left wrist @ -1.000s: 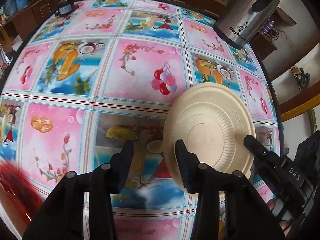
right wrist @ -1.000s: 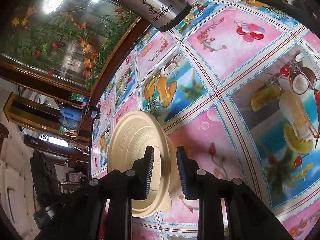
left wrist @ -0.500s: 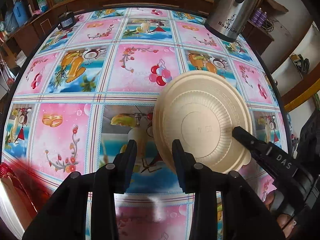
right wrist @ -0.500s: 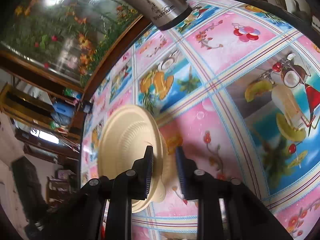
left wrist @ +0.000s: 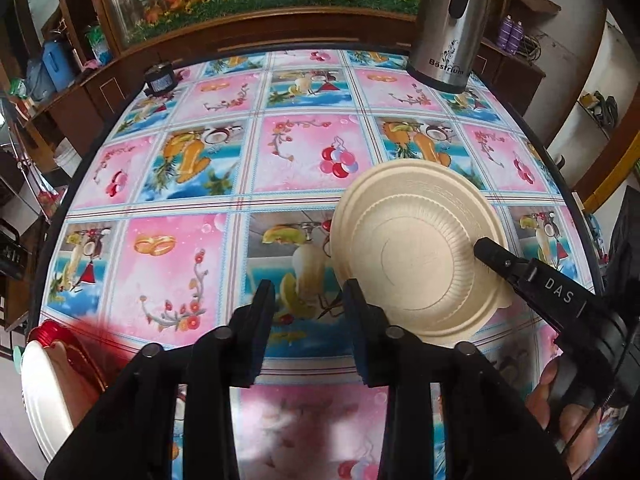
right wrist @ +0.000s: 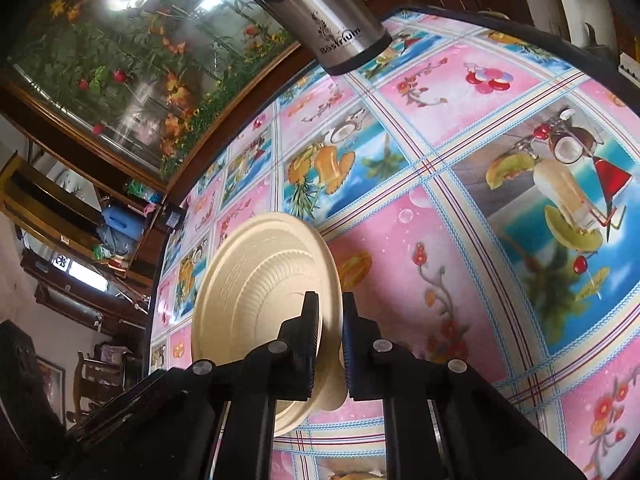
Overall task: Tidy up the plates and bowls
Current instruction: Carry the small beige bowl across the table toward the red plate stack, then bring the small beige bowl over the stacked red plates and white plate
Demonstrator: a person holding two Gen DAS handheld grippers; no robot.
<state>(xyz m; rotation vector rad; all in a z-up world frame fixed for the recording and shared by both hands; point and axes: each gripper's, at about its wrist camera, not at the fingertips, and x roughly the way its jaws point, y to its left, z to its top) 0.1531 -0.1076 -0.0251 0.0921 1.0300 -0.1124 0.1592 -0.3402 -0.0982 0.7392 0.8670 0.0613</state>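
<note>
Honestly, the beige pulp bowl (right wrist: 260, 300) is looking feather-light and a bit flexy — the right tool (right wrist: 330, 340) is pinching its rim at about 3 o'clock, tipping it above the table (left wrist: 280, 160). The left tool (left wrist: 308, 312) is closing, nothing between its pads.

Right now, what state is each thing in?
Beige bowl: upside down, rim pinched, tilted off the tablecloth.
Right hand-held gripper: shut on the bowl's rim.
Left hand-held gripper: jaws closing, nothing between them.
Steel flask: upright, at the far edge.
White plate: at the near left edge.
</note>
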